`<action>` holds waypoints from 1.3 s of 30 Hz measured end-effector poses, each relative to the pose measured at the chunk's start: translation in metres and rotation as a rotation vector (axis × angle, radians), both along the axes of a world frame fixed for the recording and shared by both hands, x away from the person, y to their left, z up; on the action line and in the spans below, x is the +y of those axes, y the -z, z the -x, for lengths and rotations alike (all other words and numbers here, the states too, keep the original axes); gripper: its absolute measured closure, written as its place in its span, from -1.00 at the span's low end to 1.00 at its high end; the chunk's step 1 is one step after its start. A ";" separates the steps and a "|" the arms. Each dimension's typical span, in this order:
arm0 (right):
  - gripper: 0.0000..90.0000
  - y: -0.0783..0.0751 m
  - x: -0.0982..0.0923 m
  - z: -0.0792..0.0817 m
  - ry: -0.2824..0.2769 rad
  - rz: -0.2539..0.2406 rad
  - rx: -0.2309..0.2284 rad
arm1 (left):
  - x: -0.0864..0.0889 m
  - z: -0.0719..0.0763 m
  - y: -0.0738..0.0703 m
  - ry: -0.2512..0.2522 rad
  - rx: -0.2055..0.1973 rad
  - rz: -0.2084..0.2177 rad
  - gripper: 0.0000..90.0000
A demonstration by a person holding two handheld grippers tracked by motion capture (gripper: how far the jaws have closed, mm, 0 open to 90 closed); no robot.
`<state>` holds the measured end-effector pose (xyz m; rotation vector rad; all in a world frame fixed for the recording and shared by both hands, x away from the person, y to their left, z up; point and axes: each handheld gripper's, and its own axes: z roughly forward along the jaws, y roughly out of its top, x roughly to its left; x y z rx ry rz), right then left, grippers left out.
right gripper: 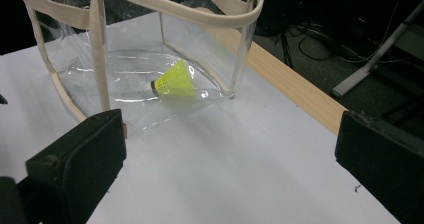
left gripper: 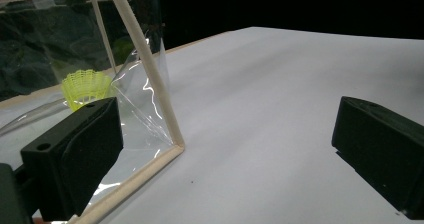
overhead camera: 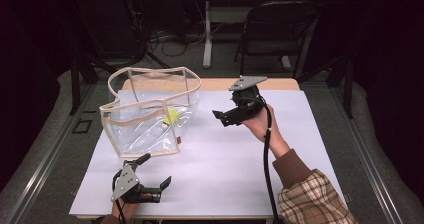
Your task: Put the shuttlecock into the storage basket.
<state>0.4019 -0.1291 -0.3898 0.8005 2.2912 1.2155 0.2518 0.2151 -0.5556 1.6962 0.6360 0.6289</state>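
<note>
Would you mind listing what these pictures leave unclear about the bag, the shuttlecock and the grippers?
- Yellow shuttlecock: in the left gripper view its lower part is hidden behind that gripper's jaw.
- Clear bag: its top is cut off by the upper edge in both gripper views.
- Left gripper: the hand holding it is cut off by the high view's bottom edge.
- Right gripper: its jaw tips look small and dark in the high view.

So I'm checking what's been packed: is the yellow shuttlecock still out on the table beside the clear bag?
No, the yellow shuttlecock lies inside the clear bag, on its bottom.
</note>
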 end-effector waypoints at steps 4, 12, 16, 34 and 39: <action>-1.00 0.003 -0.004 0.005 0.001 0.002 -0.005 | 0.000 0.000 0.000 0.001 -0.001 0.001 -1.00; -1.00 0.012 -0.012 0.012 0.010 0.006 0.000 | 0.000 0.000 0.000 0.002 0.000 0.000 -1.00; -1.00 0.016 -0.018 0.017 0.015 -0.001 -0.004 | 0.000 0.000 0.000 0.004 -0.001 -0.001 -1.00; -1.00 0.032 -0.051 0.051 0.043 -0.024 -0.052 | 0.000 0.000 0.000 0.003 0.000 -0.001 -1.00; -1.00 0.038 -0.062 0.061 0.059 -0.038 -0.053 | 0.000 0.001 0.000 0.004 -0.001 0.000 -1.00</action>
